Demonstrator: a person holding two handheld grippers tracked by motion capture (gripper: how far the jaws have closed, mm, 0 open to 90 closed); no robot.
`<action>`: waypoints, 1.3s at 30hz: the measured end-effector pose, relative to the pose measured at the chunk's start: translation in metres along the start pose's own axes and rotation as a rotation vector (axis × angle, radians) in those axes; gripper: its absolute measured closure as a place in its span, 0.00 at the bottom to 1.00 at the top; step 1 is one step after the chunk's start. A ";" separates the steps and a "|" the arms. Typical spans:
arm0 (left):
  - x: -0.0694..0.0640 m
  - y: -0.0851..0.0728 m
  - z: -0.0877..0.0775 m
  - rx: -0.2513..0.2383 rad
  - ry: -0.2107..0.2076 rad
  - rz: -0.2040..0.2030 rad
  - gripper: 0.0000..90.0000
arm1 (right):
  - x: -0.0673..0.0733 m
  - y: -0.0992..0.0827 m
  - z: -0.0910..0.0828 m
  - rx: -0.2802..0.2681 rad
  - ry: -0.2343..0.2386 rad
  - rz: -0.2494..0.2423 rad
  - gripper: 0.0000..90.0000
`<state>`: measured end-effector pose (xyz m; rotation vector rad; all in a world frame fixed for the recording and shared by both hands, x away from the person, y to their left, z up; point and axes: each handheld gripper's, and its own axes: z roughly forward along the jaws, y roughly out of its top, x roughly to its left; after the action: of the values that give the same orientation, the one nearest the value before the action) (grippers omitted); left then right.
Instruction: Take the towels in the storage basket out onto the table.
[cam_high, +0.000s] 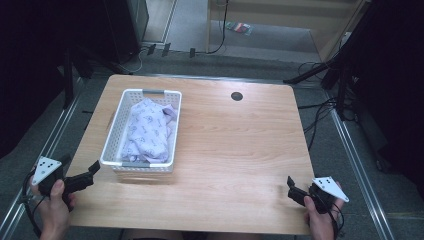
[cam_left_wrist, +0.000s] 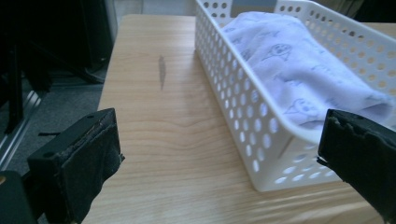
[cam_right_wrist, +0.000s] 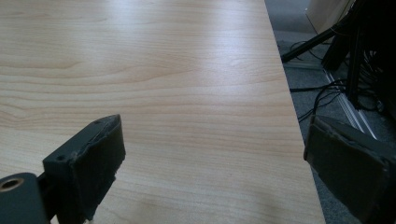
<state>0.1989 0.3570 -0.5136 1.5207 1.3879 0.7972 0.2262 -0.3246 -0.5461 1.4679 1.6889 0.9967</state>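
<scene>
— Left hand-held gripper (cam_high: 94, 167)?
— Jaws wide, nothing between them, hovering just beside the near left corner of the white basket (cam_high: 111, 145) on the bench (cam_high: 240, 145).
— What's inside?
— A pale lilac printed cloth (cam_high: 147, 130), bunched up.
— Right hand-held gripper (cam_high: 290, 183)?
— Also wide and holding nothing, near the bench's right edge, well apart from the basket. A dark round hole (cam_high: 236, 96) sits near the far edge.

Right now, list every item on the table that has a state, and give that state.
White basket: upright near the table's left edge, holding the cloth.
Lilac printed cloth: crumpled inside the basket.
Left gripper: open, empty, beside the basket's near corner.
Right gripper: open, empty, over bare wood.
</scene>
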 end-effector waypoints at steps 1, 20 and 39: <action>0.000 0.000 0.000 0.000 0.000 0.000 0.00 | 0.000 0.000 0.000 0.001 0.000 -0.002 0.06; -0.019 0.077 0.015 0.110 -0.066 0.063 0.00 | 0.000 0.000 0.000 0.008 0.003 0.008 0.07; -0.052 0.119 0.058 0.307 -0.096 0.160 0.00 | 0.000 0.000 0.000 0.013 0.011 0.005 0.07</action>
<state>0.2908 0.2988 -0.4214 1.9013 1.3755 0.6168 0.2260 -0.3250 -0.5463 1.4786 1.7035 0.9996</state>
